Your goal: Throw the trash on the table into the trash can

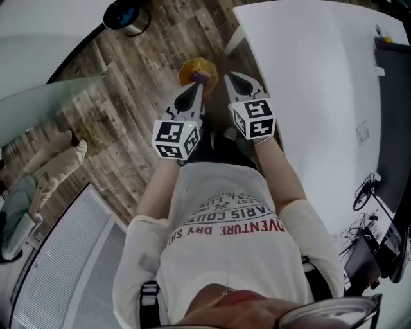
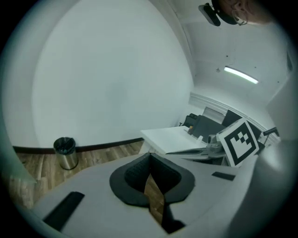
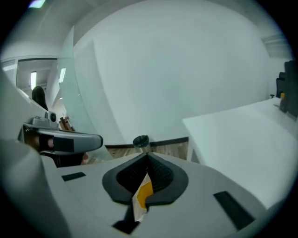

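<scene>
A yellow wrapper [image 1: 198, 67] with a purple patch hangs in the air over the wood floor, just ahead of both grippers. My right gripper [image 1: 230, 78] is shut on it; in the right gripper view a yellow and white strip of the wrapper [image 3: 144, 191] sits pinched between the pads of my right gripper [image 3: 148, 158]. My left gripper [image 1: 198, 87] points at the wrapper's near side, its tip right beside it. In the left gripper view the left gripper [image 2: 150, 157] has its tips together, and only brown floor shows in the gap. The steel trash can [image 1: 126, 14] stands far ahead by the wall.
The white table [image 1: 308, 77] runs along the right, with black devices [image 1: 392, 83] at its far edge and cables [image 1: 363, 193] near me. A glass partition [image 1: 38, 90] and a person's leg [image 1: 58, 160] are at the left. The trash can [image 3: 141, 141] has wood floor around it.
</scene>
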`<state>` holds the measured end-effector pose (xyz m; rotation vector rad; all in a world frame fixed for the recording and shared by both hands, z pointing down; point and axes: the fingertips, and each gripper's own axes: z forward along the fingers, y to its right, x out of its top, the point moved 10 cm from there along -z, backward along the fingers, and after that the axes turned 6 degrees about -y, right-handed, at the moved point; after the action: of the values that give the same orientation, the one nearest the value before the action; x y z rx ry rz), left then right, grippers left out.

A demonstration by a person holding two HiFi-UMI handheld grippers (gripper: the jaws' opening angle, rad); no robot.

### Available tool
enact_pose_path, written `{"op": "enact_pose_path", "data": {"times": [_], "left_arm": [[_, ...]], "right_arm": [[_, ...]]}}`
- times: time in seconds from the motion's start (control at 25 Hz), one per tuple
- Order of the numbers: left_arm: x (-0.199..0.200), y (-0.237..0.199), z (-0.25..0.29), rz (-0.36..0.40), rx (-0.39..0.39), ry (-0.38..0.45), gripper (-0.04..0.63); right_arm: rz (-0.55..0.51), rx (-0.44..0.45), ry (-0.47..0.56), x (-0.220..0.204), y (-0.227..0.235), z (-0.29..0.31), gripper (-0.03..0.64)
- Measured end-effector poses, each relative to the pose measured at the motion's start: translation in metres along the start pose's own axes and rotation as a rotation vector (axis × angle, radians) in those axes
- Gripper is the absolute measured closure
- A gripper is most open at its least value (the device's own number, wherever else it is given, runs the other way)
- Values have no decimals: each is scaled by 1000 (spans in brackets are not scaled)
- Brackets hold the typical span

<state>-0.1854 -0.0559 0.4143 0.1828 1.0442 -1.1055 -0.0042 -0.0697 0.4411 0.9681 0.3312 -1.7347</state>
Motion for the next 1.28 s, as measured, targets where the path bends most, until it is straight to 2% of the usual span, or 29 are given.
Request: {"op": "enact_pose_path", "data": {"times": [0.12,0.28,0.48,0.72,1.0,1.12,1.28], "left_arm": [[35,47,-2,99,-100,24,572],[64,125,-4,184,-237,64,572],[82,230,26,299,-514,54,572],[76,331,46,427,-757,-12,573],[73,403,47,591,-1007,-54,572],[71,418,42,631,-1072,-62,572],[66,424,36,671,-1118,-63,572]], "right_arm": [[42,-105,110,20,19,-69,591],[102,-250,209,16,45,-167,591],[221,-530,315,-21,77,-286,591],[357,-809,379,-75,89,-388,591],[565,-1131,480,-129,55,-448,591],[606,-1205,499,-139,39,-456,591],[636,-1259,521,-145,25,-458,591]]}}
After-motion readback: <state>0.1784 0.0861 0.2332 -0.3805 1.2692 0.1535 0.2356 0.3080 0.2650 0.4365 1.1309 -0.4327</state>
